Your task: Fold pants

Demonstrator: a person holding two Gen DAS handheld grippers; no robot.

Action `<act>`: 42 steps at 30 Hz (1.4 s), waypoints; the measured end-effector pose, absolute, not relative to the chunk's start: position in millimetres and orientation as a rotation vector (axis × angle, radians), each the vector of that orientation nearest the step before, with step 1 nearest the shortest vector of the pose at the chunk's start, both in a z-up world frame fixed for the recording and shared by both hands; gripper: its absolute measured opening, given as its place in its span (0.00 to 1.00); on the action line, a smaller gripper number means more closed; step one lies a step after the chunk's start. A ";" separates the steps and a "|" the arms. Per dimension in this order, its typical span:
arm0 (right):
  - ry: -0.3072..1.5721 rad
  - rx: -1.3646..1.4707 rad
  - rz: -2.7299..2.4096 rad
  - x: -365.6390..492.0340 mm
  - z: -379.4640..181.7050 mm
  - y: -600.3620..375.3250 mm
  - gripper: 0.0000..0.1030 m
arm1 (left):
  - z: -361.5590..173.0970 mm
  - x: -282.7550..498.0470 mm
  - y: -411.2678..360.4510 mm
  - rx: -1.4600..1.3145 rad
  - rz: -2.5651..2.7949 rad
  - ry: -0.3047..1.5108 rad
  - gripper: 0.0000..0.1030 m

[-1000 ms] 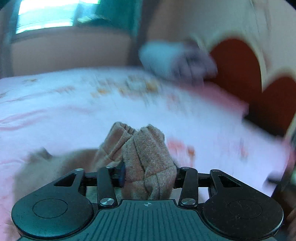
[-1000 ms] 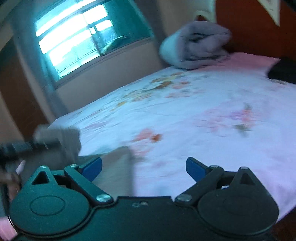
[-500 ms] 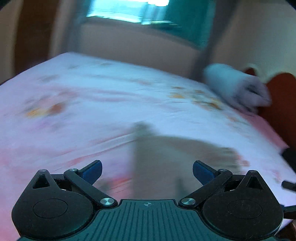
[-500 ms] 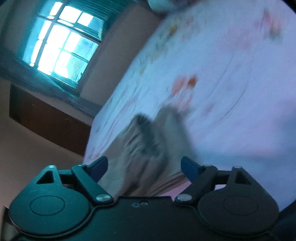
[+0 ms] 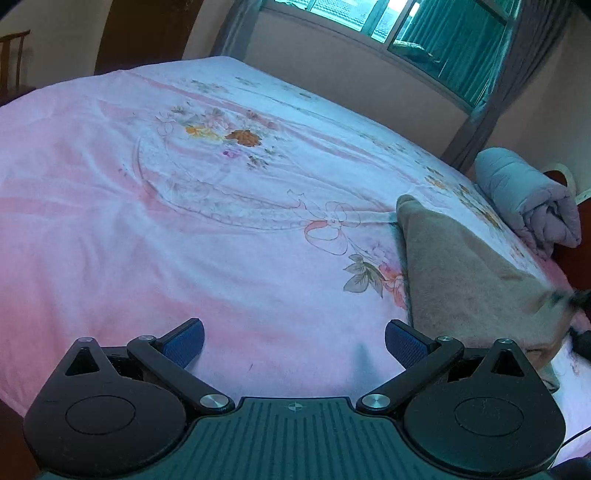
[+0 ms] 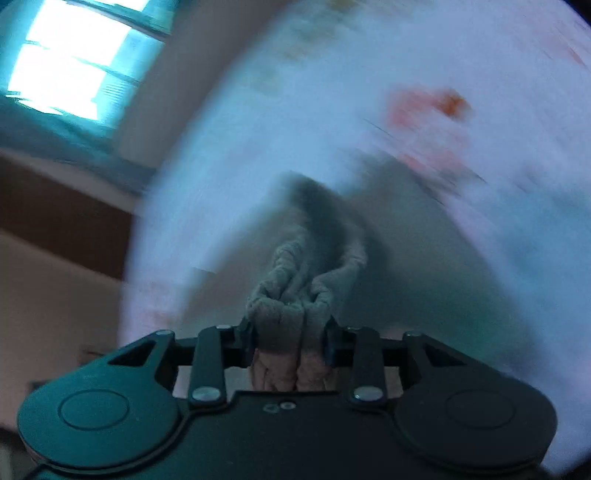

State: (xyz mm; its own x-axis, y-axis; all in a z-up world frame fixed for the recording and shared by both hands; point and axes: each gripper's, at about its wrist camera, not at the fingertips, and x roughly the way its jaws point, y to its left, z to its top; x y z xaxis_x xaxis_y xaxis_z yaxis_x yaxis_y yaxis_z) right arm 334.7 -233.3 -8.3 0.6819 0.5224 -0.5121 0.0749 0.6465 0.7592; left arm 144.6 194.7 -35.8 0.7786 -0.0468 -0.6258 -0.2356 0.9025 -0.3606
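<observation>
The tan-brown pants [image 5: 461, 273] lie on the pink floral bedsheet [image 5: 184, 206], at the right in the left wrist view. My left gripper [image 5: 293, 341] is open and empty, just left of the pants over bare sheet. My right gripper [image 6: 290, 334] is shut on a bunched, ribbed edge of the pants [image 6: 291, 306], which hang stretched from it toward the bed; this view is blurred by motion. The right gripper shows as a dark blur at the pants' right end in the left wrist view [image 5: 576, 306].
A rolled grey-lilac blanket [image 5: 524, 199] lies at the far right by the red headboard. A window with teal curtains [image 5: 443, 33] is behind the bed. The bed's near edge runs under my left gripper.
My left gripper let go of the pants, opened and swung left over bare sheet. My right gripper, open before, closed on the pants' bunched edge and is moving fast.
</observation>
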 end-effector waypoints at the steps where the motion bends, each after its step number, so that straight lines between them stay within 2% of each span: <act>1: 0.731 0.831 0.326 326.9 6.0 -233.3 0.23 | -38.1 148.1 196.5 -0.445 0.105 0.672 1.00; 4: 0.546 0.826 0.402 293.7 30.0 -246.8 0.23 | -37.4 152.2 196.9 -0.455 0.096 0.661 1.00; 6: 0.481 0.896 0.352 275.7 8.8 -273.0 0.23 | -39.0 153.6 196.3 -0.455 0.092 0.659 1.00; 7: 0.511 0.920 0.280 273.6 -11.9 -285.4 0.23 | -39.9 155.2 195.5 -0.453 0.091 0.662 1.00; 9: 0.737 1.041 0.149 285.3 -65.3 -304.4 0.24 | -41.1 158.2 192.9 -0.442 0.091 0.668 1.00; 10: 0.771 1.082 0.138 283.9 -82.4 -310.4 0.24 | -40.7 159.1 191.7 -0.438 0.090 0.670 1.00; 11: 0.723 1.109 0.164 278.3 -89.4 -315.6 0.24 | -40.3 159.7 190.7 -0.438 0.088 0.671 1.00; 17: 0.716 1.068 0.206 287.6 -72.0 -307.2 0.26 | -39.1 163.8 187.1 -0.437 0.102 0.679 1.00; 22: 0.590 1.116 0.383 295.9 -45.1 -301.4 0.26 | -39.0 164.1 184.6 -0.425 0.108 0.687 1.00; 24: 0.555 1.158 0.398 300.3 -51.7 -306.9 0.26 | -38.4 164.6 182.6 -0.416 0.111 0.694 1.00; 27: 0.770 1.132 0.185 314.3 -91.6 -321.1 0.26 | -35.9 166.7 181.3 -0.420 0.106 0.696 1.00; 28: 0.759 1.162 0.218 312.8 -101.1 -326.1 0.27 | -35.5 167.6 181.0 -0.417 0.103 0.698 1.00; 29: 0.756 1.166 0.243 313.7 -102.5 -328.1 0.29 | -34.8 168.7 179.6 -0.412 0.101 0.700 1.00; 32: 0.711 1.126 0.258 308.4 -86.1 -336.4 0.51 | -33.4 174.2 172.1 -0.395 0.072 0.707 1.00; 33: 0.670 1.093 0.258 300.9 -79.5 -340.1 0.65 | -32.3 176.8 168.0 -0.389 0.058 0.706 1.00; 34: 0.640 1.058 0.260 296.3 -73.4 -344.6 0.72 | -31.4 178.7 164.4 -0.390 0.044 0.703 1.00; 42: 0.765 0.945 0.354 299.9 -74.8 -360.1 0.70 | -37.4 228.3 127.0 -0.568 -0.176 0.723 1.00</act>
